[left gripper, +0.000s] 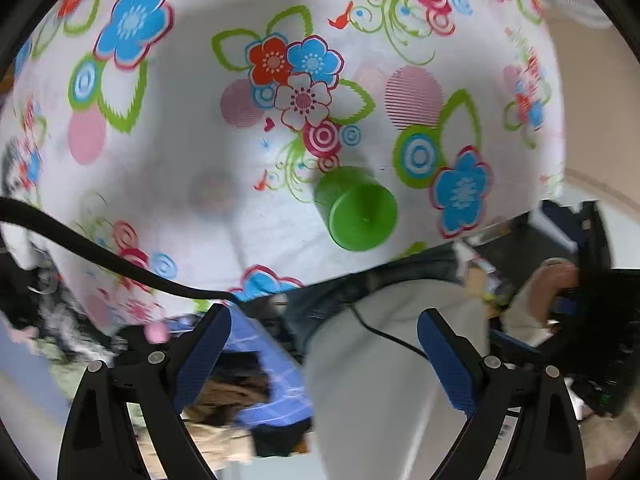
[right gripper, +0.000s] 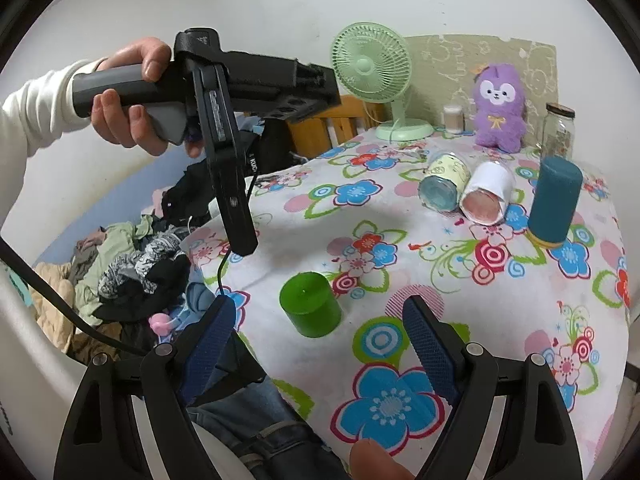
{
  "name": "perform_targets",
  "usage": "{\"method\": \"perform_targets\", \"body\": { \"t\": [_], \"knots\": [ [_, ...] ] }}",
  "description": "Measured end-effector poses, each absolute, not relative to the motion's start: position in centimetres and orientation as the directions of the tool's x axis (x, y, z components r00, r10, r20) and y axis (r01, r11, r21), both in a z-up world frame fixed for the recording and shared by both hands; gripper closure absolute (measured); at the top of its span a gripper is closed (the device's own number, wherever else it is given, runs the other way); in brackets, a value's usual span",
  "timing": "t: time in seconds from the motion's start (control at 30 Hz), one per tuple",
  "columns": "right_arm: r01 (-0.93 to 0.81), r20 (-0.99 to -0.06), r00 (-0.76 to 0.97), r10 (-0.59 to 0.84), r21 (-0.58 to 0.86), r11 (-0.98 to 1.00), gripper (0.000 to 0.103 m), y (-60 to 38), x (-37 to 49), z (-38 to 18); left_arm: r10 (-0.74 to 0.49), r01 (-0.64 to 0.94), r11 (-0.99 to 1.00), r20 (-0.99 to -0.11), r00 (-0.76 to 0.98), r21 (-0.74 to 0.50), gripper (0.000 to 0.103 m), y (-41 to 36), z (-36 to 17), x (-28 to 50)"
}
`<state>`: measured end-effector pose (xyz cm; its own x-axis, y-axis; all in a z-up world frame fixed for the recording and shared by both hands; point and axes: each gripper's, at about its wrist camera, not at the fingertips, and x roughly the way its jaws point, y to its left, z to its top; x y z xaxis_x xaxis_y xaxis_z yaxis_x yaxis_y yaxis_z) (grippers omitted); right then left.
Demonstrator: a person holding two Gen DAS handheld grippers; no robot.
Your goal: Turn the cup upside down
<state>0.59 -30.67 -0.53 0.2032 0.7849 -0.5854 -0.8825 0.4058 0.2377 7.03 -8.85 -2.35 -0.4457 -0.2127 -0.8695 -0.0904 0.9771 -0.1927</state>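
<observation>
A green cup (right gripper: 310,304) stands upside down, flat base up, on the flowered tablecloth (right gripper: 400,248) near the table's front edge. It also shows in the left wrist view (left gripper: 356,208). My right gripper (right gripper: 320,332) is open and empty, held low just in front of the cup, apart from it. My left gripper (left gripper: 324,344) is open and empty, raised above the table and looking down past the table edge. The left gripper's body is in the right wrist view (right gripper: 232,160), held high to the left of the cup.
A teal cup (right gripper: 554,202) stands upside down at the right. A white cup (right gripper: 486,194) and a patterned cup (right gripper: 444,186) lie on their sides behind. A green fan (right gripper: 372,64), purple plush toy (right gripper: 500,106) and glass jar (right gripper: 558,128) stand at the back. Clothes (right gripper: 128,264) pile left of the table.
</observation>
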Motion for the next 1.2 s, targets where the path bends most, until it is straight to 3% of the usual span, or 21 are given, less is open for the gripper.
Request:
{"method": "perform_targets", "body": {
  "t": [0.23,0.5,0.7,0.83,1.2],
  "knots": [
    [-0.882,-0.587,0.221,0.779,0.220,0.417,0.016,-29.3,0.3,0.0,-0.397,-0.167,0.916,-0.885,-0.243,-0.365,0.008,-7.3,-0.8,5.5],
    [-0.819,-0.578,0.400,0.711,0.123,0.561,0.016,-28.4,0.4,1.3,-0.413,-0.093,0.899,-0.898,0.155,-0.429,0.008,-7.0,1.0,5.1],
    [-0.740,-0.556,0.491,0.670,0.139,0.658,0.015,-28.3,1.3,2.5,-0.313,-0.089,0.917,-0.839,0.445,-0.389,0.008,-5.7,2.4,3.8],
    [-0.687,-0.517,0.556,0.651,0.156,0.710,0.011,-28.2,1.6,3.5,-0.102,-0.171,0.944,-0.744,0.661,-0.281,0.007,-4.7,3.5,2.1],
    [-0.652,-0.418,0.654,0.631,0.112,0.750,0.007,-27.5,-0.2,6.7,0.185,-0.312,0.935,-0.518,0.835,-0.169,0.003,-4.8,5.7,-2.4]
  ]
}}
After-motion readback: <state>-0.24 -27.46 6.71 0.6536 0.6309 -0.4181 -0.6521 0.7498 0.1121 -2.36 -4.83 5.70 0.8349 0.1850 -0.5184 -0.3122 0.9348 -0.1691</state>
